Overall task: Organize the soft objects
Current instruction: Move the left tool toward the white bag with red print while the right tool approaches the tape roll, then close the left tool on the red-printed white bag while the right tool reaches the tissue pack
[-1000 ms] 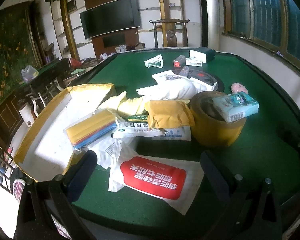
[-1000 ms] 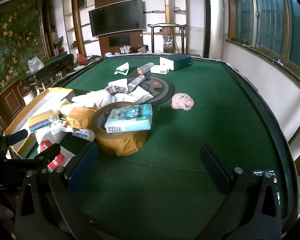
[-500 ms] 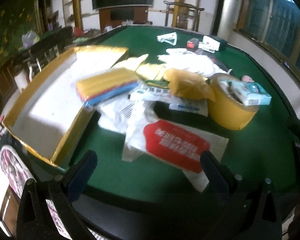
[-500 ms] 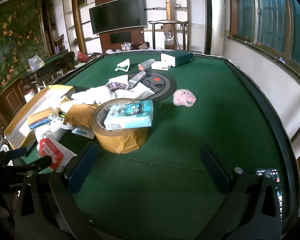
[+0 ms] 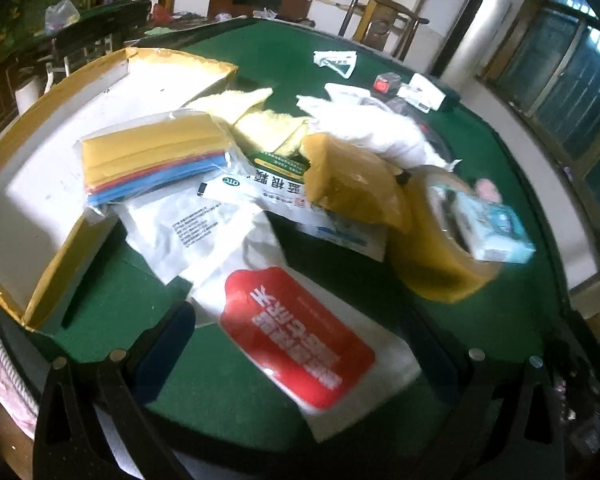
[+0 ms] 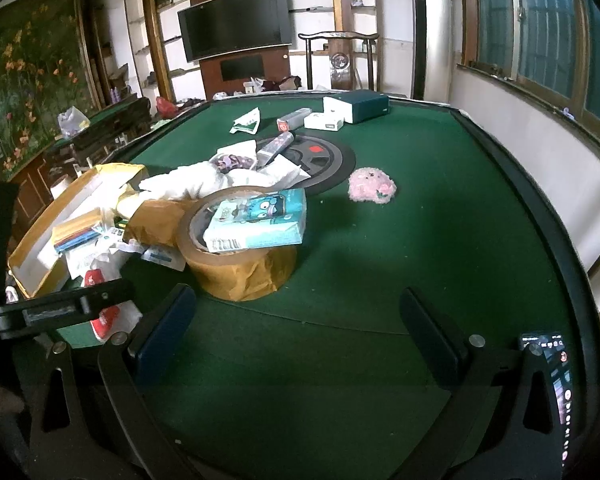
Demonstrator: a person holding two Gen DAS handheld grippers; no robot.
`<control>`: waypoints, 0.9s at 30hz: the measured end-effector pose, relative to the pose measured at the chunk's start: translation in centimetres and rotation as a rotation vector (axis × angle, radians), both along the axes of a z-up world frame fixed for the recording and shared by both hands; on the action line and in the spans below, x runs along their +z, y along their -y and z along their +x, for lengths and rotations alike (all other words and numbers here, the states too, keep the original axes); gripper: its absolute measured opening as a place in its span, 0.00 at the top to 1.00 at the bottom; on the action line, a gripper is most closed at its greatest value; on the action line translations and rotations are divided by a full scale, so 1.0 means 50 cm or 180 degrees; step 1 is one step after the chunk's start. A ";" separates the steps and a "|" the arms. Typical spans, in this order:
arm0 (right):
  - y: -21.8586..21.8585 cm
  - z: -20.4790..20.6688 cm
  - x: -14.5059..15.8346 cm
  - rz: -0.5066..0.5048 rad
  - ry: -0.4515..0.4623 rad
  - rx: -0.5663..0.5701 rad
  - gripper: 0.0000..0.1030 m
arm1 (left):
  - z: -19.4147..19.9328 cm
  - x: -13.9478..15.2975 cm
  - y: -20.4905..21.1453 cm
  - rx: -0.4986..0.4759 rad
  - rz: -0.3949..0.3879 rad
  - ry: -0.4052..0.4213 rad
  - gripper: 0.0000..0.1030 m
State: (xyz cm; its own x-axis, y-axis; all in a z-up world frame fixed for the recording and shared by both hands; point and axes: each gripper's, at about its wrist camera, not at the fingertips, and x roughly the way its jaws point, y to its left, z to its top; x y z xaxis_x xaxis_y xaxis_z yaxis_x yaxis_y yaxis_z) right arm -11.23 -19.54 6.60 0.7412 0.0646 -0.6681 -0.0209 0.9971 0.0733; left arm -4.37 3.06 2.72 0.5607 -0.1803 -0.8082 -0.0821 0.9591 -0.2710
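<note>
Left wrist view: low over the near left edge of the green table [image 5: 284,56], facing forward and tilted rightward, close over a red-and-white packet [image 5: 300,340] and a yellow box [image 5: 4,168]; somewhat blurred. Right wrist view: low at the near edge further right, level, facing across the table toward the television [image 6: 236,22] wall. Both views share the tape roll [image 5: 440,248] [image 6: 240,260] with the tissue pack [image 5: 496,224] [image 6: 260,220] on it, and the surrounding pile.
</note>
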 end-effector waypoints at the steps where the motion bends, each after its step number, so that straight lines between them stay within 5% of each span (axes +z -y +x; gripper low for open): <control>1: 0.003 0.001 -0.001 -0.0010 -0.0004 -0.0010 0.00 | 0.007 -0.005 0.002 0.0024 0.0031 -0.0019 0.08; 6: 0.024 0.020 -0.007 0.0062 -0.0064 -0.0057 0.00 | 0.005 -0.011 0.016 -0.0114 0.0172 0.0109 0.56; 16: -0.014 0.101 0.009 0.0115 -0.0142 0.0273 0.00 | -0.009 -0.011 0.044 -0.0706 0.0073 0.0059 0.58; 27: -0.065 0.185 -0.043 -0.0196 -0.0518 0.0060 0.00 | -0.020 -0.018 0.055 -0.0785 0.0137 0.0049 0.58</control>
